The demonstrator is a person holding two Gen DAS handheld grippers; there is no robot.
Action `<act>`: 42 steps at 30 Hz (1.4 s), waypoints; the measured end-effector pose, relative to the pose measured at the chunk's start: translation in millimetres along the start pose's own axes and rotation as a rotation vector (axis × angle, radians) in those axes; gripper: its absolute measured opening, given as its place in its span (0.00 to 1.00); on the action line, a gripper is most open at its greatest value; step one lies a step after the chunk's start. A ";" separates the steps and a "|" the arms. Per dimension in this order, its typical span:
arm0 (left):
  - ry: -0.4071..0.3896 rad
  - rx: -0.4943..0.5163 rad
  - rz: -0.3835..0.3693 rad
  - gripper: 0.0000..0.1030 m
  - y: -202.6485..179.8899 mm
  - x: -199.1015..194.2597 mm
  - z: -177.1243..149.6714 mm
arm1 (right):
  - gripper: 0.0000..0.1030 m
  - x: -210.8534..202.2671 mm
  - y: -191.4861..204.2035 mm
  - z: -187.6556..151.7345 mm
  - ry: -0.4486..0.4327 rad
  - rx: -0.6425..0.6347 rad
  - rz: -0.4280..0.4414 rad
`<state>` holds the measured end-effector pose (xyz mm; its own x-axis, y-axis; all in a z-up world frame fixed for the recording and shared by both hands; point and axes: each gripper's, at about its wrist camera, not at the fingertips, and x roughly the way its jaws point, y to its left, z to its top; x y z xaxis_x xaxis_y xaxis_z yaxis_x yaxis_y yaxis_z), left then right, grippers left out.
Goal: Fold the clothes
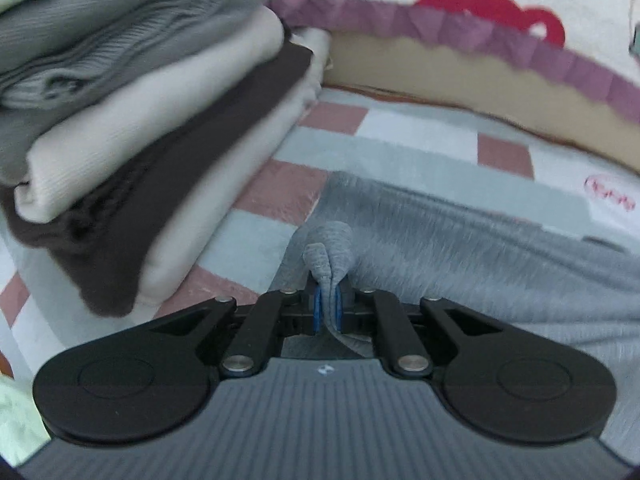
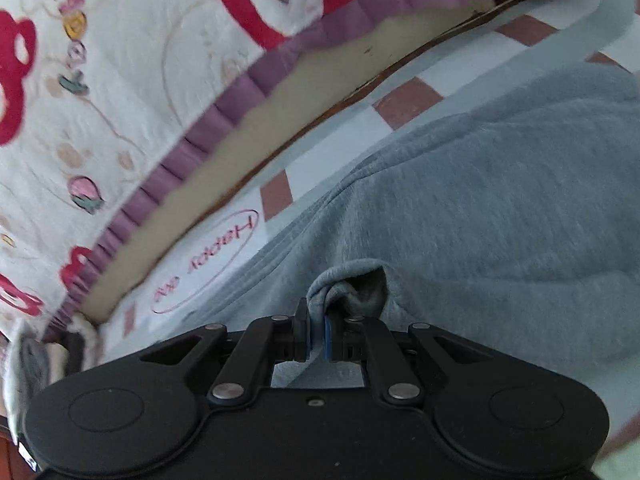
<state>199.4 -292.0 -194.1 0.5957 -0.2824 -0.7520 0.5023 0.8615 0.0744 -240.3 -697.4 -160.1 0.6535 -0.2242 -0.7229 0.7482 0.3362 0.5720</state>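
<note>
Free room and obstacles, located relative to the grey garment (image 1: 480, 248). To its left, a tall stack of folded clothes (image 1: 132, 148) is seen standing close by; passage on that side is blocked, and only a narrow strip of checked sheet (image 1: 256, 236) is left bare between the two. Beyond the garment, open sheet is shown up to a quilt edge with a purple frill (image 2: 224, 108), by which the far side is walled. The garment's right side is cut off by the frame and partly blurred, so clearance there apparently cannot be judged.
</note>
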 end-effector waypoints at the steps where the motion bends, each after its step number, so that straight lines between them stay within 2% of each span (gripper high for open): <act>1: 0.002 0.002 -0.006 0.10 0.4 2.9 -0.2 | 0.08 8.0 -1.6 4.5 0.015 0.010 -0.007; 5: 0.014 0.013 -0.052 0.11 5.8 9.4 8.6 | 0.07 36.6 -11.3 17.2 0.047 0.057 0.001; 7: -0.040 0.010 -0.074 0.08 10.5 1.5 16.5 | 0.07 40.5 -9.1 18.2 0.020 0.028 0.012; 9: -0.121 0.037 -0.049 0.08 9.6 -11.6 19.8 | 0.07 35.2 -5.1 15.8 -0.028 0.005 0.060; 11: -0.072 0.084 -0.019 0.08 1.0 -3.2 15.3 | 0.07 34.2 -8.6 12.4 -0.055 -0.005 0.097; 13: -0.010 0.134 0.011 0.11 -8.4 7.3 10.2 | 0.02 47.1 -16.8 8.6 -0.005 -0.055 0.055; 14: -0.018 0.131 0.004 0.11 -8.1 4.2 12.1 | 0.02 49.7 -19.8 8.1 0.009 -0.066 0.054; 16: -0.052 0.114 -0.020 0.16 -5.5 -5.5 17.8 | 0.04 46.3 -22.0 10.4 0.019 -0.067 0.079; 18: -0.085 0.096 -0.044 0.30 -2.9 -15.3 23.5 | 0.07 36.3 -18.0 15.9 0.019 -0.082 0.097; 20: -0.119 0.079 -0.068 0.33 -0.3 -25.1 29.2 | 0.11 28.5 -13.4 16.6 -0.007 -0.120 0.118; 21: -0.136 0.070 -0.080 0.34 1.0 -29.9 32.1 | 0.18 25.5 -12.2 16.0 -0.019 -0.127 0.135; 23: -0.170 0.053 -0.104 0.36 3.7 -39.7 37.8 | 0.19 23.1 -10.7 15.0 -0.035 -0.129 0.161; 25: -0.203 0.035 -0.128 0.38 6.3 -49.5 43.5 | 0.19 24.4 -8.6 15.1 -0.026 -0.138 0.146; 27: -0.237 0.017 -0.152 0.40 8.9 -59.2 49.3 | 0.19 24.4 -3.6 14.2 0.000 -0.174 0.083; 29: -0.151 0.155 -0.174 0.44 -16.8 -53.1 51.5 | 0.22 16.6 7.5 10.1 0.015 -0.248 -0.025; 30: -0.102 0.231 -0.185 0.44 -31.1 -49.2 52.5 | 0.26 11.8 11.6 6.5 0.002 -0.289 -0.066; 31: -0.062 0.258 -0.189 0.44 -41.1 -44.7 52.3 | 0.33 6.8 13.8 1.8 -0.025 -0.328 -0.098; 33: 0.020 0.261 -0.230 0.44 -59.4 -29.5 54.3 | 0.34 5.1 17.6 -6.0 -0.058 -0.385 -0.150; 38: 0.138 0.144 -0.243 0.45 -85.5 5.7 63.7 | 0.35 8.2 10.9 -3.7 -0.088 -0.375 -0.084; 40: 0.177 0.121 -0.250 0.42 -85.0 11.7 62.4 | 0.36 -0.7 9.1 -3.3 -0.144 -0.374 -0.031; 42: 0.215 0.102 -0.256 0.43 -84.1 17.3 61.0 | 0.36 -27.4 14.5 -5.9 -0.281 -0.423 0.117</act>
<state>205.7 -395.0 -173.5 0.3024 -0.3793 -0.8745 0.6850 0.7245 -0.0774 -248.1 -681.0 -134.2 0.7788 -0.3805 -0.4987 0.5946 0.7011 0.3937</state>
